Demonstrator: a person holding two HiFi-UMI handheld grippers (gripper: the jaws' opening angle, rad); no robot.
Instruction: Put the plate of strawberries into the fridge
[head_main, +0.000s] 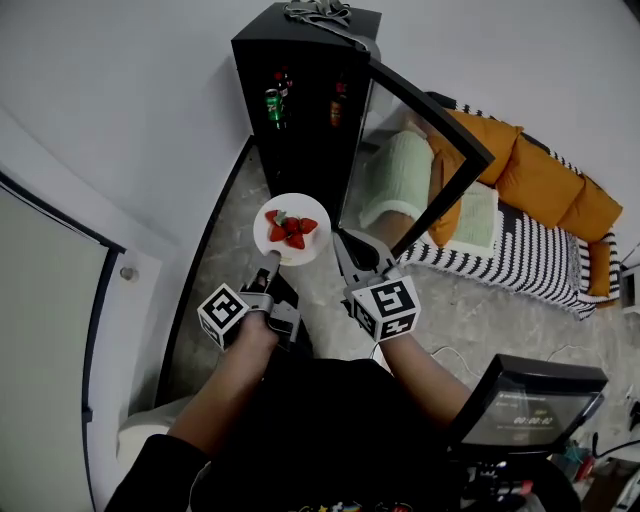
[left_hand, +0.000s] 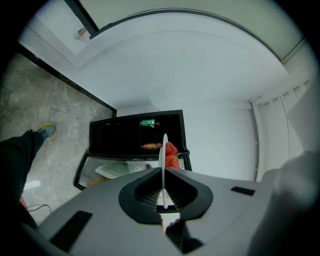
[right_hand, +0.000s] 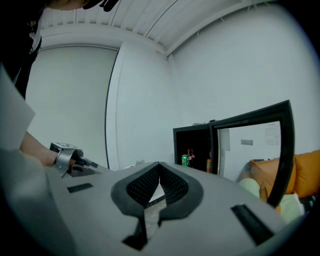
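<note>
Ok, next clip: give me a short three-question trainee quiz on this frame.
1. Fill in: the right gripper's jaws are ____, with nothing between them.
2. What grips the plate of strawberries? A: the right gripper. B: the left gripper. C: neither.
3. True or false: the fridge door stands open.
Key: 1 shut; 2 B; 3 true.

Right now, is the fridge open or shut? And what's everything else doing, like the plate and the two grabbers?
fridge: open.
fridge door: swung wide open.
green can: upright on a fridge shelf.
plate: held by its rim, outside the fridge.
strawberries: piled on the plate.
left gripper: shut on the plate.
right gripper: shut, nothing between its jaws.
</note>
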